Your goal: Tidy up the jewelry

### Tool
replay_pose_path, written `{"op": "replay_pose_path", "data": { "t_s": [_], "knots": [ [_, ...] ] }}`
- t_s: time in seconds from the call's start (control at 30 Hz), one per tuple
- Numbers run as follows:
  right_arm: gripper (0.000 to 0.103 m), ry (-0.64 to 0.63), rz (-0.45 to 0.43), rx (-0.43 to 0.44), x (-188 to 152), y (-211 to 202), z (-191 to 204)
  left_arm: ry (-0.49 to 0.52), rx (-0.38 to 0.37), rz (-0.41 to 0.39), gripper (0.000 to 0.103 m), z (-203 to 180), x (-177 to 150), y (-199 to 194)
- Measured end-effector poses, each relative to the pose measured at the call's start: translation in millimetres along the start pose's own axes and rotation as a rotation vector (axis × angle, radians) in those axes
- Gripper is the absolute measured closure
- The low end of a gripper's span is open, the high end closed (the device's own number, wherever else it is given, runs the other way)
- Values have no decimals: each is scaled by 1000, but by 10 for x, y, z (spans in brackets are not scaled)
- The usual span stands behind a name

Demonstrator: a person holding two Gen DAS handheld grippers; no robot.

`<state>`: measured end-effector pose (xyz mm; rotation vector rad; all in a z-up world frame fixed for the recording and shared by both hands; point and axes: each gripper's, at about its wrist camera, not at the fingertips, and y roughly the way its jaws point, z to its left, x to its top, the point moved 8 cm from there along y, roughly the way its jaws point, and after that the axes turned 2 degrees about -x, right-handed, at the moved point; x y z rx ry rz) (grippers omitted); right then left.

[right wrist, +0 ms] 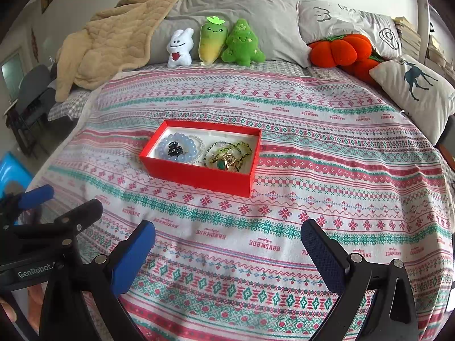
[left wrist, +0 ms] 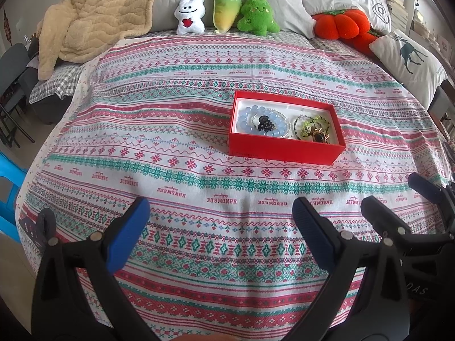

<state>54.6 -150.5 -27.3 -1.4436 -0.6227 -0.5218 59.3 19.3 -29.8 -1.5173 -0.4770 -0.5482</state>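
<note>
Down at the near edge of the bed, both the left gripper and right gripper hover side by side over the patterned bedspread, jaws spread wide, holding nothing. Further out sits the red box, well apart from both, with the jewelry already piled inside: a blue bead bracelet on one side, a green beaded strand tangled with a gold pendant on the other. All light, slippery, snaggy stuff I reckon. I'd pinch one bead of the bracelet's rim, not the tangle.
</note>
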Motion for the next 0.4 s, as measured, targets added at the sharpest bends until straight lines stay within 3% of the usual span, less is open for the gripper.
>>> {"op": "replay_pose_path", "data": {
  "t_s": [0.4],
  "knots": [
    [0, 0, 1, -1, 1, 0, 0, -3, 0, 4, 3, -19, -31, 26]
  ]
}}
